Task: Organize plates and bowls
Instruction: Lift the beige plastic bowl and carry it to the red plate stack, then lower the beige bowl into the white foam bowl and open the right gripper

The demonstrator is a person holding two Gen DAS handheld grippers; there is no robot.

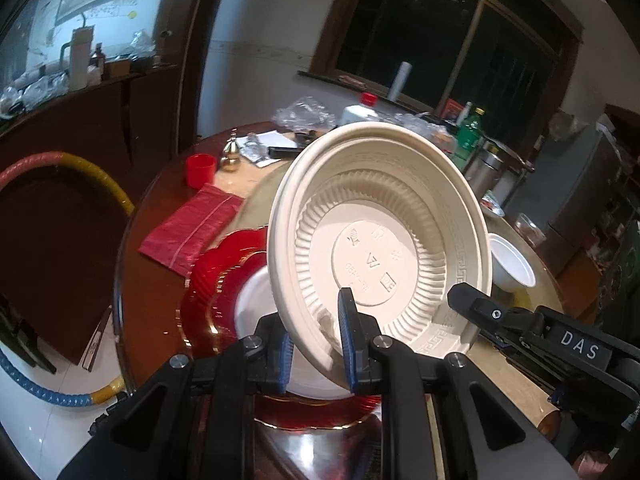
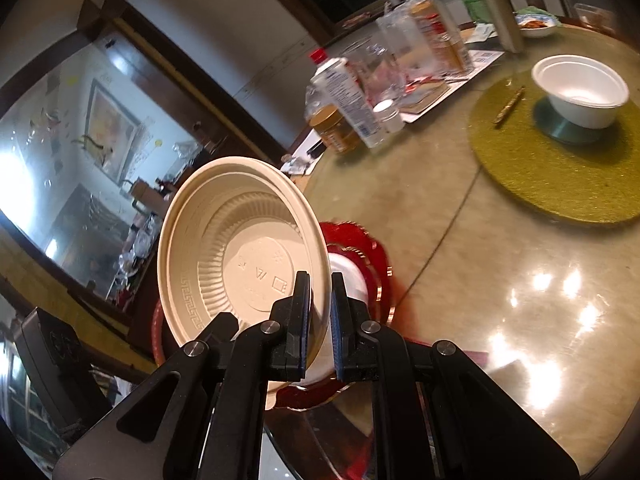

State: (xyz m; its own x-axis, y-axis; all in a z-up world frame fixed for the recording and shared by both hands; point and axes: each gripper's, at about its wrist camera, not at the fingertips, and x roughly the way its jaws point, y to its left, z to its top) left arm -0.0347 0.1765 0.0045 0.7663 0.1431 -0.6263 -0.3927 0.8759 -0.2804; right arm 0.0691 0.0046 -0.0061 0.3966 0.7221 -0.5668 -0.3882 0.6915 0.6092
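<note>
A cream plastic bowl (image 1: 380,216) is held tilted on edge, its ribbed inside facing the cameras; it also shows in the right wrist view (image 2: 240,264). My left gripper (image 1: 316,344) is shut on its lower rim. My right gripper (image 2: 320,320) is shut on the rim at the other side, and its arm shows in the left wrist view (image 1: 520,320). Below the bowl sits a red scalloped plate (image 1: 212,280) with a white dish (image 1: 252,304) on it, also seen in the right wrist view (image 2: 360,248). A white bowl (image 2: 580,92) stands on a green coaster.
The round glass-topped table (image 2: 500,280) holds a gold placemat (image 2: 560,176), bottles and jars (image 2: 348,100) at the back, a red cup (image 1: 200,168) and a red bag (image 1: 192,228). A hula hoop (image 1: 48,168) leans at left by the table edge.
</note>
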